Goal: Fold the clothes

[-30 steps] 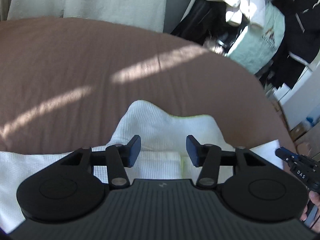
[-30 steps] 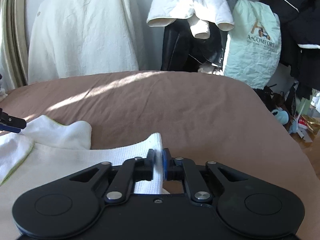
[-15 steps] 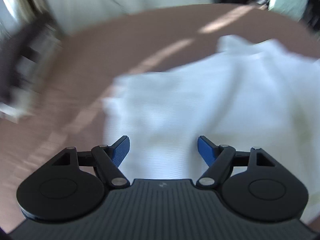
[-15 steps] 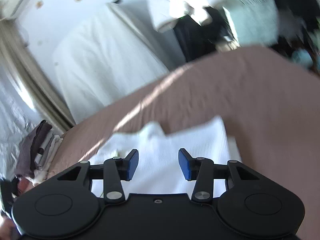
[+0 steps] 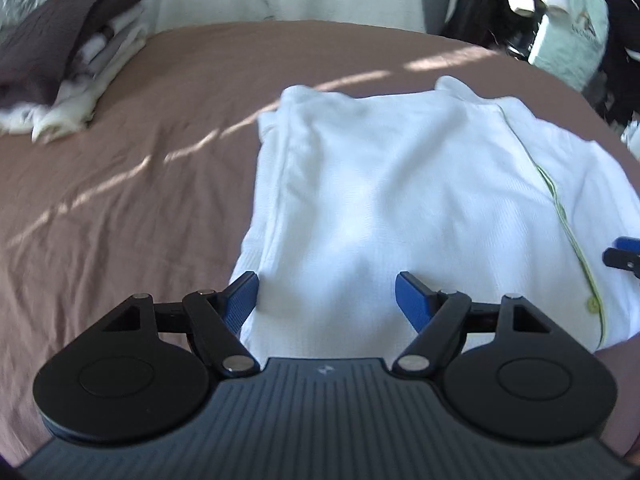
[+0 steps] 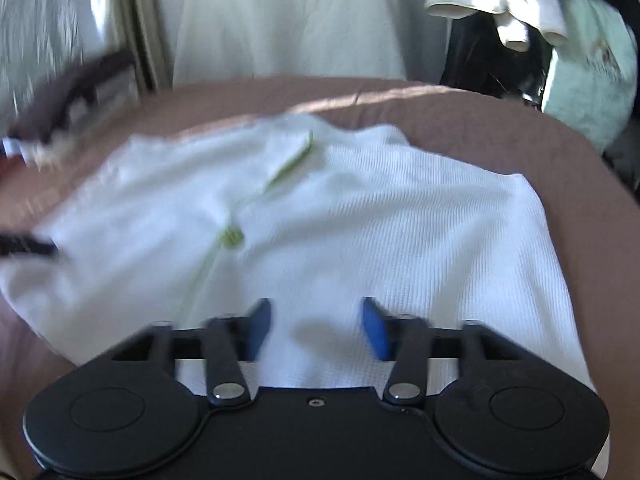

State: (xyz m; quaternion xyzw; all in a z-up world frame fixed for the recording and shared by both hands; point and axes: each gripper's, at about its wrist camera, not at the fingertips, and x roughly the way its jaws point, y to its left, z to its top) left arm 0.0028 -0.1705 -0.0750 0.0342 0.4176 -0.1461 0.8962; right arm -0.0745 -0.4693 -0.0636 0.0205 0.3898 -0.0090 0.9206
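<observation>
A white waffle-knit garment (image 5: 400, 184) with a lime-green placket and button (image 6: 231, 237) lies folded on the brown bedsheet (image 5: 140, 184). My left gripper (image 5: 326, 300) hovers open over the garment's near left edge, with nothing pinched between its blue pads. My right gripper (image 6: 316, 328) hangs over the near right part of the garment (image 6: 400, 216). Its jaws are closing, with a gap still showing and only flat cloth beneath. The right gripper's tip (image 5: 622, 254) shows at the right edge of the left wrist view. The right wrist view is blurred.
A stack of folded clothes (image 5: 60, 60), dark brown on top, sits at the bed's back left. Pale fabric (image 6: 288, 20) hangs behind the bed. Jackets and bags (image 5: 560, 20) crowd the back right. Bare sheet stretches left of the garment.
The right gripper has let go of the white edge it pinched and swung left over the garment. The left gripper opened wider and moved to the garment's left edge.
</observation>
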